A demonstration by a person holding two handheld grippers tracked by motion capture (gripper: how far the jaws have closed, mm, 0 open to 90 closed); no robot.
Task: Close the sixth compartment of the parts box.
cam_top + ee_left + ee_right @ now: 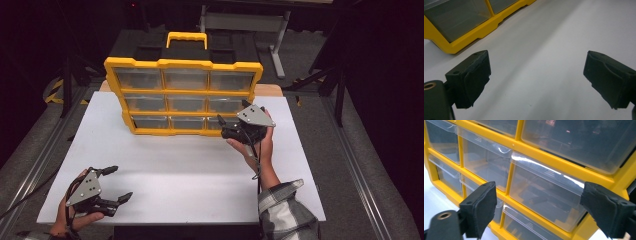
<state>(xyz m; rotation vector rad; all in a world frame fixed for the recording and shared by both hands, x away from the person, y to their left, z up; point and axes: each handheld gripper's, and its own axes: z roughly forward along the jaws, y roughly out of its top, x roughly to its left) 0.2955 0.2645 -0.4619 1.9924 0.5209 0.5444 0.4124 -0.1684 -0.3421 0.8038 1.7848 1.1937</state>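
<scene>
A yellow organizer cabinet point(183, 64) with three rows of clear drawers stands upright at the back of the white table point(180, 170). My right gripper point(231, 112) is open, right in front of the cabinet's right column. In the right gripper view its jaws point(539, 190) frame the middle right drawer point(544, 195), which is shut; I cannot tell whether they touch it. My left gripper point(121, 183) rests open near the table's front left corner, far from the cabinet. Between its jaws point(536, 62) is bare table, with the cabinet's lower corner point(474, 32) beyond.
The cabinet has a yellow carry handle point(186, 38) on its black top. Metal rails point(350, 160) run along both sides of the table. A grey stand point(277, 45) is in the dark area behind. A plaid sleeve point(285, 210) reaches in at the front right.
</scene>
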